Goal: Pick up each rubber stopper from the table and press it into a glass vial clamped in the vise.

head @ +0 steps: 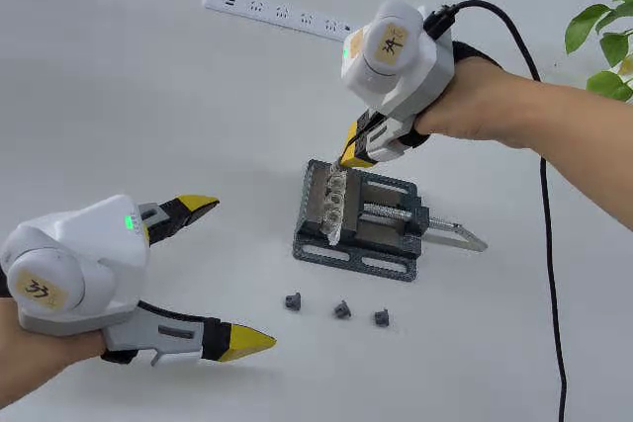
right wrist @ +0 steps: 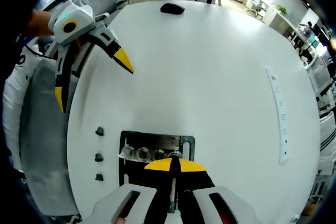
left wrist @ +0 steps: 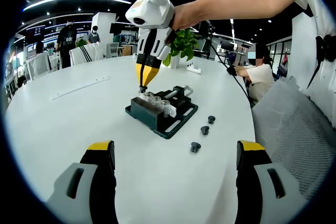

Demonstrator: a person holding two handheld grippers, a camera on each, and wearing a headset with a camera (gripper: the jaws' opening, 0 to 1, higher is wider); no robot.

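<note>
At the lower left of the head view, the left gripper (head: 226, 272) hovers over the white table (head: 148, 96) with its jaws spread wide, nothing between them, well apart from the vise. Right of it, three dark rubber stoppers lie loose in a row on the table just in front of the vise: (head: 293, 300), (head: 342, 309), (head: 382, 318). The dark bench vise (head: 381, 244) sits mid-table and clamps a row of clear glass vials (head: 336, 207) upright, its screw handle sticking out to the right. The right gripper (head: 348, 159) points down from above, yellow tips pressed together and touching the mouth of the far-end vial. I can't tell whether a stopper is pinched between the tips. A white power strip (head: 277, 12) lies at the far side of the table, a black cable (head: 545, 205) runs down the right side, and plant leaves (head: 605, 37) show in the top right corner.
</note>
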